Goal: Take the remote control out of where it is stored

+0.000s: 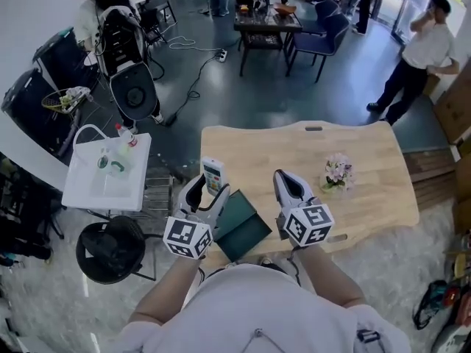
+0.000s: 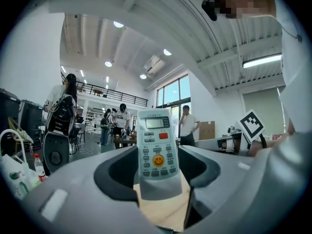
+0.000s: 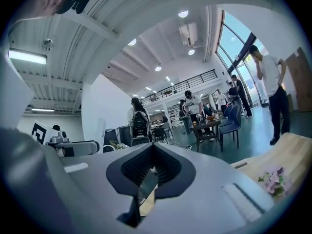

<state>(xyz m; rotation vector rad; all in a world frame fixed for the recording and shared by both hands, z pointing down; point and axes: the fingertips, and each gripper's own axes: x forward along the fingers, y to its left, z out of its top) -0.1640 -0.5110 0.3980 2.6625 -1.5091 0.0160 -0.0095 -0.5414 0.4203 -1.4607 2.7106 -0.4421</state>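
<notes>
Head view: green case point(image 1: 243, 226) at 6 o'clock on table point(image 1: 368, 197). Left gripper point(image 1: 207, 197) at 7 o'clock – jaws pinching remote point(image 1: 213, 175), upright, clear of case. Right gripper point(image 1: 288, 186) at 5 o'clock – jaws pressed together, nothing between. Flowers point(image 1: 338, 172) at 3 o'clock. People point(image 1: 423, 54) beyond, 1 o'clock.

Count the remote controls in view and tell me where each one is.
1. The remote control stands upright, clamped in the left tool, over the wooden table; another could be hidden.
</notes>
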